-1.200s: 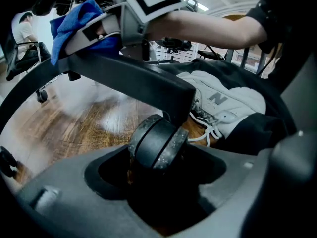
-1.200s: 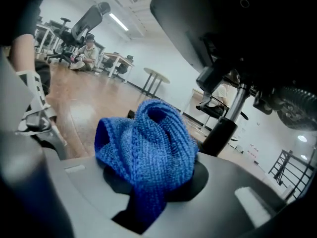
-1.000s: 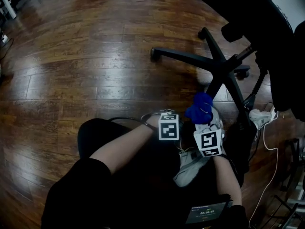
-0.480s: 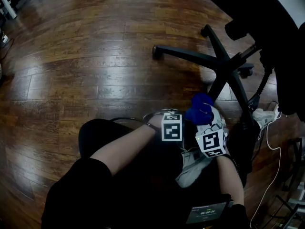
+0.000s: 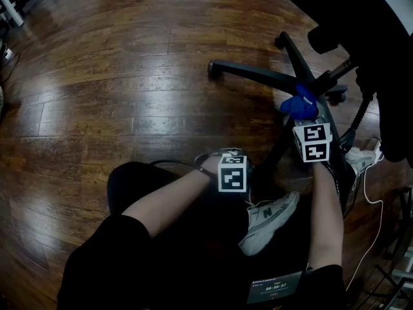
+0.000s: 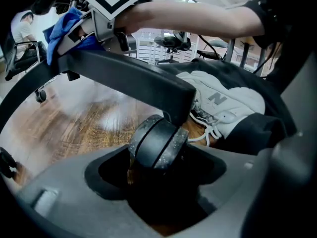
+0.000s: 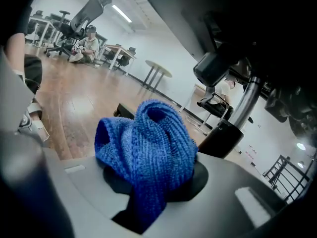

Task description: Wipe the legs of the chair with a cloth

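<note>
At 1 o'clock | cloth point(image 5: 298, 102) pinched by right gripper point(image 5: 302, 113) at leg point(image 5: 282, 142) | caster point(image 6: 158, 143) clamped by left gripper point(image 5: 248, 176) | wiping judged underway, legs remaining.

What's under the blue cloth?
A black chair leg, near the hub; the blue cloth, pinched in the right gripper, rests on it. The bit of leg right beneath is covered.

Chair seat point(image 5: 361, 18) runs off the head view's top-right edge. Bottom of the caster point(image 6: 157, 143) is lost in the dark between the left gripper point(image 6: 158, 187) jaws. The cloth point(image 7: 146, 148) buries the right gripper point(image 7: 148, 192) tips, and the screen point(image 5: 276, 288) text is way too tiny to read.
</note>
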Tool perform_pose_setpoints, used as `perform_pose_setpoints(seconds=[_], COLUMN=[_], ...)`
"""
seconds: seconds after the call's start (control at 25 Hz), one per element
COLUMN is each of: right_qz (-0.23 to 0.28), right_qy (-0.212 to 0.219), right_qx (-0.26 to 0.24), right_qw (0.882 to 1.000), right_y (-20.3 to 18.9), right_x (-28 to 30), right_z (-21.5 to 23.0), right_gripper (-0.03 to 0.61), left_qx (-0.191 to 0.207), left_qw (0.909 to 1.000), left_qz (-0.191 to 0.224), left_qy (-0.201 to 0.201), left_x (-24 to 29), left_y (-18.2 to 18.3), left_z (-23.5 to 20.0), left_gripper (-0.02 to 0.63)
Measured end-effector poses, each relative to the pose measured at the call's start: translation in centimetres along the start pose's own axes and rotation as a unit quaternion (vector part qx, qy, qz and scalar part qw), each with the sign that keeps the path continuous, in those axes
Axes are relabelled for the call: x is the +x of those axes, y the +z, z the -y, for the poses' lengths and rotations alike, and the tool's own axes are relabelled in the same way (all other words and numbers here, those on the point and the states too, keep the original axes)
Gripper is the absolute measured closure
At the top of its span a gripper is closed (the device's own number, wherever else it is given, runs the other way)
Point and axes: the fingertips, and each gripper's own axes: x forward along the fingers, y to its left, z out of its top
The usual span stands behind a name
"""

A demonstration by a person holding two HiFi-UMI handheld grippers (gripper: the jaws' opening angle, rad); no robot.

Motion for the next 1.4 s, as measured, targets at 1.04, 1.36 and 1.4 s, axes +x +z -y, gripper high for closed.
perform_pose_setpoints(seconds=[1.04, 1.36, 1.4], right_qz=[0.028, -0.01, -0.01], right_qy=[0.091, 0.006, 0.0], right_qx=[-0.064, -0.012, -0.013], right_qw=[0.993, 1.0, 1.0], right_y=[-1.0, 0.2, 0.2], right_x=[-6.2, -0.1, -0.2], right_z=[-10.7, -0.9, -1.0], right_gripper=[0.48, 0.48, 0.48], left_qx=[0.001, 0.001, 0.002], left_qw=[1.0, 0.9998, 0.9997], left_qz=[-0.001, 0.014, 0.015], left_qy=[0.003, -0.013, -0.017], left_x=[0.0, -0.3, -0.4], left_y=[0.0, 0.1, 0.1], left_z=[0.0, 0.0, 0.1], left_gripper=[0.258, 0.258, 0.258])
